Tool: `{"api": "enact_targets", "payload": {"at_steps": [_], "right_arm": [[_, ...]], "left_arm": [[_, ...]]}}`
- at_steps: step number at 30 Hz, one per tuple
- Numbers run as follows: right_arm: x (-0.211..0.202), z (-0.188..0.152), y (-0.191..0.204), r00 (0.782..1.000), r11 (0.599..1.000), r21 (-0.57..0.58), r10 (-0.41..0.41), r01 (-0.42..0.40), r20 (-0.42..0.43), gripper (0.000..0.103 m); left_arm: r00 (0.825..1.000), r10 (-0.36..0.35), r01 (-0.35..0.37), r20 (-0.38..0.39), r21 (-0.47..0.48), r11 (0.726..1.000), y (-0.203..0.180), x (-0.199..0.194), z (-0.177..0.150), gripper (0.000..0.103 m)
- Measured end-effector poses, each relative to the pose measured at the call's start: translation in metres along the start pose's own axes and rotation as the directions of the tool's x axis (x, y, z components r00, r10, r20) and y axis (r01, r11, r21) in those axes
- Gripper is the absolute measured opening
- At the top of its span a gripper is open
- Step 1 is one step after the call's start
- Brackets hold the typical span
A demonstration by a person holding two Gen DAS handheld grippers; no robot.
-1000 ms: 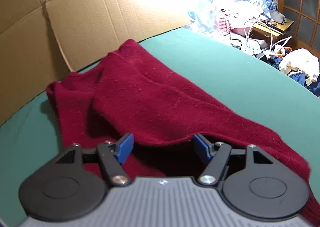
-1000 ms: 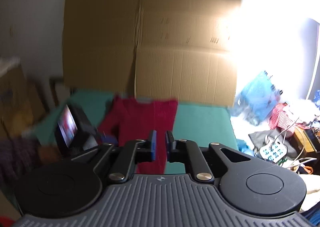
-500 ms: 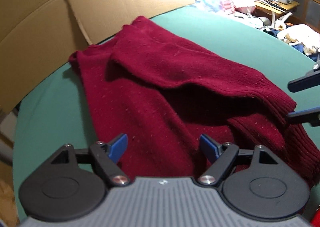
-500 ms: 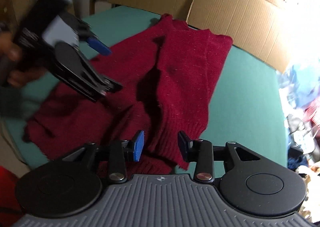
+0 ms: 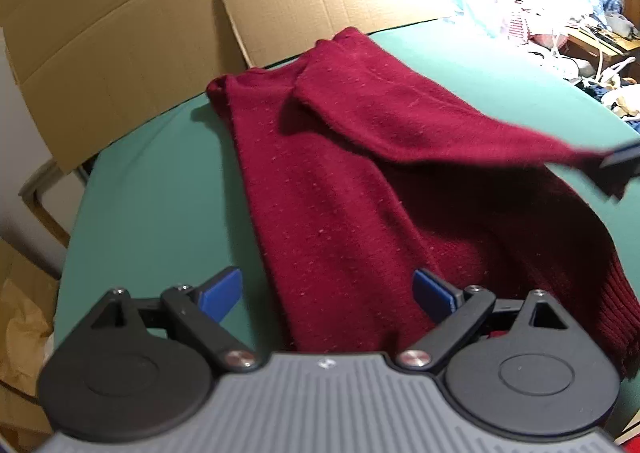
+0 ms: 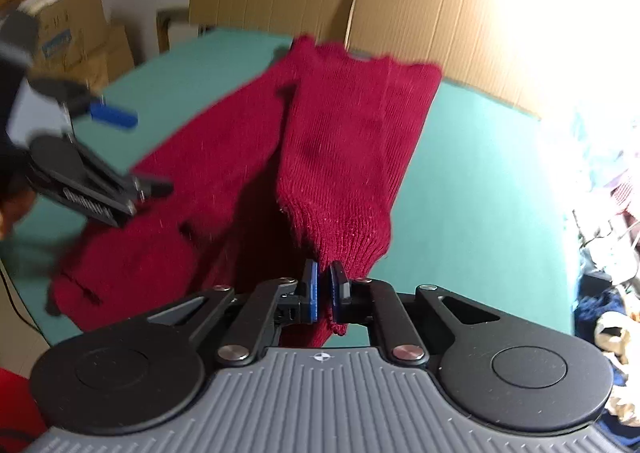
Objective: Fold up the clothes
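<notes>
only right wrist view shows right gripper pinching sweater; left gripper agape.

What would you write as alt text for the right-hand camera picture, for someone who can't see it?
The right gripper pinches the ribbed cuff of a dark red sweater and lifts that sleeve above a green table. The left gripper hangs open at the left.

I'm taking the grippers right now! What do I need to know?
Right gripper: shut on the ribbed cuff of the red sweater, holding that sleeve up.
Left gripper: open, empty, over the sweater's near edge.
The sweater lies on the green table, partly folded lengthwise.
Left: lay the sleeve across the body, then fold it up.
</notes>
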State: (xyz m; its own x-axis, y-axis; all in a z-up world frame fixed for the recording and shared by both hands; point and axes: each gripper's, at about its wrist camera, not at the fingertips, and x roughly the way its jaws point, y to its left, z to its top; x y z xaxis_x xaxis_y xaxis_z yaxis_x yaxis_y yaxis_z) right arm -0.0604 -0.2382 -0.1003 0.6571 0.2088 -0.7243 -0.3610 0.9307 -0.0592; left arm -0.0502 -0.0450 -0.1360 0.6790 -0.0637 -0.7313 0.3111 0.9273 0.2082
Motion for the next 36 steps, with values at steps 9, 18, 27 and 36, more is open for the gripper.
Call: {"api": "enact_targets", "payload": {"at_steps": [9,18,27,36], "right_arm": [[-0.039,0.020,0.012,0.996,0.994,0.062,0.091,-0.091,-0.005,0.007],[-0.011,-0.020,0.046,0.973,0.990,0.080,0.131,-0.118,-0.188,0.007],[-0.009,-0.029,0.044,0.955,0.979,0.156,0.166,-0.130,-0.247,0.020],[0.006,-0.023,0.033,0.969,0.977,0.213,0.063,-0.011,-0.240,0.017]], "left_arm": [[1.000,-0.018,0.018,0.016,0.006,1.000,0.001,-0.004,0.001,0.095],[0.998,-0.055,0.055,0.022,0.036,0.998,0.001,-0.006,-0.003,0.095],[0.996,-0.075,0.072,0.048,0.063,0.995,0.007,-0.007,0.003,0.097],[0.983,-0.139,0.113,0.122,0.202,0.973,-0.018,-0.002,0.022,0.095]]}}
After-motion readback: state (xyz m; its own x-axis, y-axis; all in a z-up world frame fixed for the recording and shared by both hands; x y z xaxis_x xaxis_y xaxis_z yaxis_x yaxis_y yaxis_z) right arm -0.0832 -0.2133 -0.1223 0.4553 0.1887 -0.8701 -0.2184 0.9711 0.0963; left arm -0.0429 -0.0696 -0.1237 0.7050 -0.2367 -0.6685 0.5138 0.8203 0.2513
